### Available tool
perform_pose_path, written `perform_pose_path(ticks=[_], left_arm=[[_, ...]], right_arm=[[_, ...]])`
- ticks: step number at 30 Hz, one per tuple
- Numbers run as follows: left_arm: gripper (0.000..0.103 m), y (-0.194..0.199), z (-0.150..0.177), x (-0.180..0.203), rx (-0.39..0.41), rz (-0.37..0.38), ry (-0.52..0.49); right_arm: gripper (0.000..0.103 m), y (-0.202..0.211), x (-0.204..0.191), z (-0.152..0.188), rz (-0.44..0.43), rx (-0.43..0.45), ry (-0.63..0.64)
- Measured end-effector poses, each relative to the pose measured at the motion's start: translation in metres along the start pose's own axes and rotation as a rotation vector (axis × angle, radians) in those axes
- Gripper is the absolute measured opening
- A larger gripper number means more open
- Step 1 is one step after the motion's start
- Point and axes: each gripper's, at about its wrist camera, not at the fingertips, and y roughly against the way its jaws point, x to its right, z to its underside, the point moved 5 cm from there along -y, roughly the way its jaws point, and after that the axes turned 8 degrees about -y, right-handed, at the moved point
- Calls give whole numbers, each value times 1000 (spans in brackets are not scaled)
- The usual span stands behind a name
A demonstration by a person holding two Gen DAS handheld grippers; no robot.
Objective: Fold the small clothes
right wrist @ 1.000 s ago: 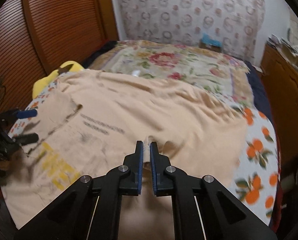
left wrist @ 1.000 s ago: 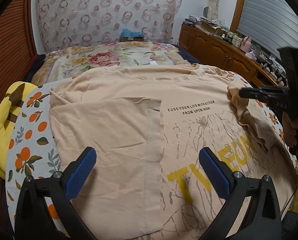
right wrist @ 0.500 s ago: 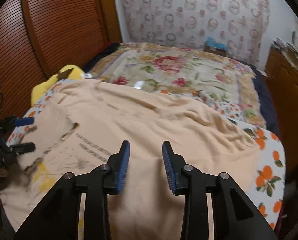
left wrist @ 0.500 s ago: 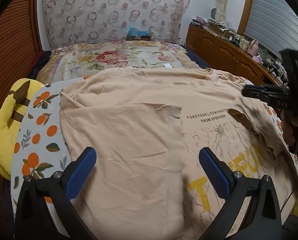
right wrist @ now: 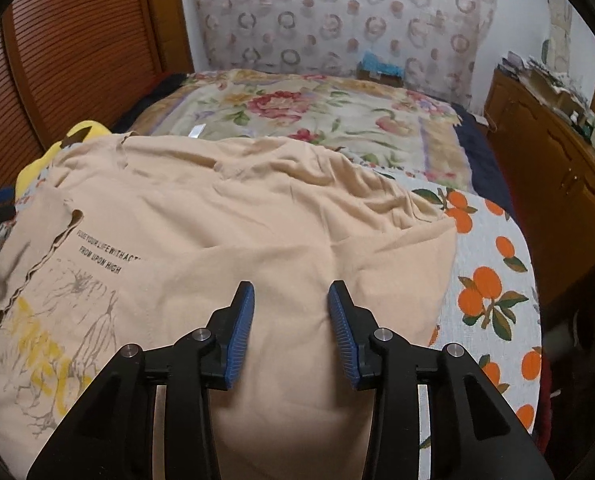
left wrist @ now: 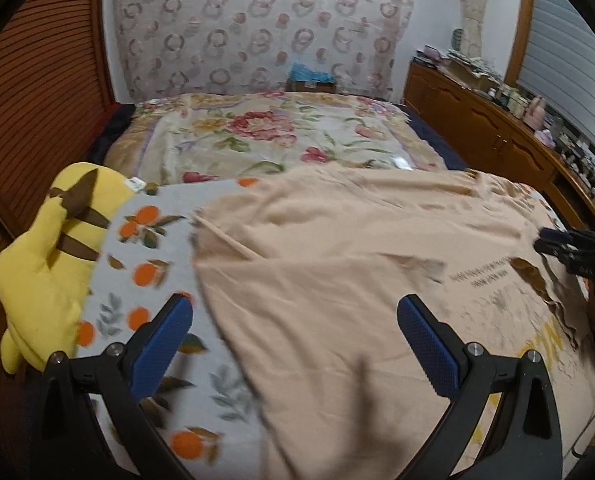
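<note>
A peach T-shirt point(left wrist: 337, 260) with black lettering and a yellow print lies spread on the bed, its left and right sides folded in over the front. My left gripper point(left wrist: 293, 308) hangs open wide above the shirt's left edge, with nothing between the pads. In the right wrist view the T-shirt point(right wrist: 237, 220) fills the middle. My right gripper point(right wrist: 292, 290) hovers over the folded right side; its jaws are opening and no cloth is between them. From the left wrist view the right gripper point(left wrist: 553, 240) shows at the far right edge.
A yellow plush toy point(left wrist: 57, 248) lies at the bed's left side on the orange-print blanket point(left wrist: 145, 248). A floral quilt point(left wrist: 277, 136) covers the far half of the bed. A wooden dresser point(left wrist: 497, 140) with clutter runs along the right, and a slatted wooden panel point(right wrist: 77, 40) along the left.
My right gripper was shut on a fold of the shirt, let it go and opened. My left gripper swung left toward the shirt's left edge and the plush toy.
</note>
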Motion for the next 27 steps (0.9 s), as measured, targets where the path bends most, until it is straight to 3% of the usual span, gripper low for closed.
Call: perform_pose_path(ticks=[5, 8, 13, 15, 17, 23, 27], left_arm=[[103, -7, -8, -26, 9, -49, -13], [102, -11, -13, -35, 14, -38, -20], [83, -29, -15, -47, -12, -4, 7], [61, -38, -13, -51, -33, 1, 14], [53, -46, -12, -53, -53, 6, 15], [52, -55, -14, -56, -67, 14, 19], [44, -57, -15, -54, -60, 26, 7]], right_arm=[[51, -3, -6, 1, 14, 5, 31], [54, -4, -4, 1, 6, 2, 28], [56, -4, -3, 1, 5, 2, 27], [56, -5, -5, 1, 5, 2, 27], [57, -4, -4, 1, 5, 2, 27], [58, -6, -7, 2, 2, 1, 27], [58, -6, -6, 1, 2, 1, 27]])
